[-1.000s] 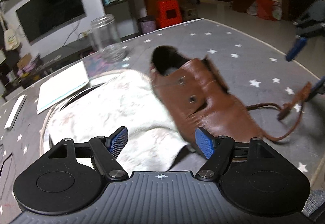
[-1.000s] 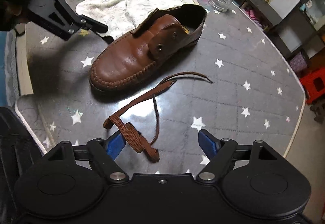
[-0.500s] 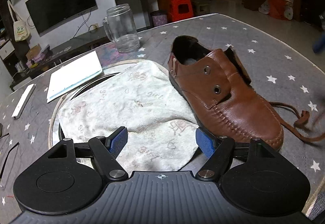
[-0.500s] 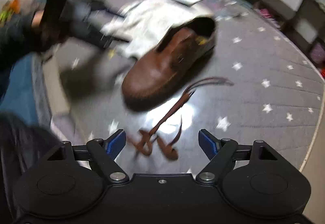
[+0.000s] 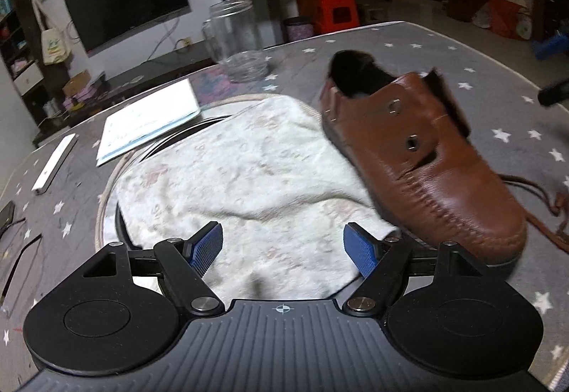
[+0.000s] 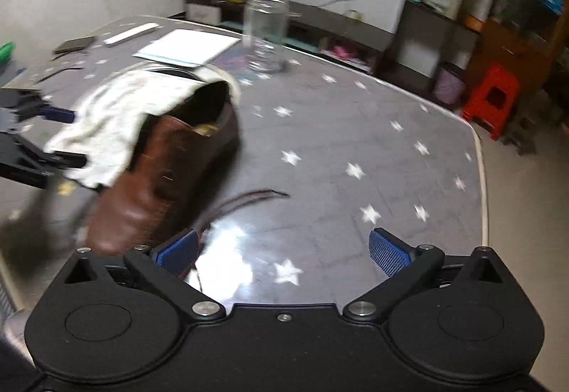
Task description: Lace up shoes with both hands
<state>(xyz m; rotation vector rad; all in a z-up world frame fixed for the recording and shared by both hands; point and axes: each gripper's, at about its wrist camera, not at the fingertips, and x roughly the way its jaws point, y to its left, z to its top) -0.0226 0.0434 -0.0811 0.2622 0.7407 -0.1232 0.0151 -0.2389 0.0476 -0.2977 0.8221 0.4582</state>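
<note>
A brown leather shoe lies on the star-patterned table with its toe toward me and its eyelets empty. Its heel side rests against a white towel. The loose brown lace trails on the table beside the toe, also seen as the lace at the right edge. My left gripper hovers open over the towel, just left of the toe. My right gripper is low over the table with its jaws opening wide. The lace passes under its left finger, not pinched. The shoe lies to its left.
A glass jar stands behind the shoe, with a white booklet and a white stick to the left. The towel covers a round tray. The table edge runs at the right, with a red stool beyond.
The right gripper's jaws have spread wider and its view has rolled and swung, so the shoe now lies at its left. The lace bunch is no longer by its left pad. The left gripper barely shifted.
</note>
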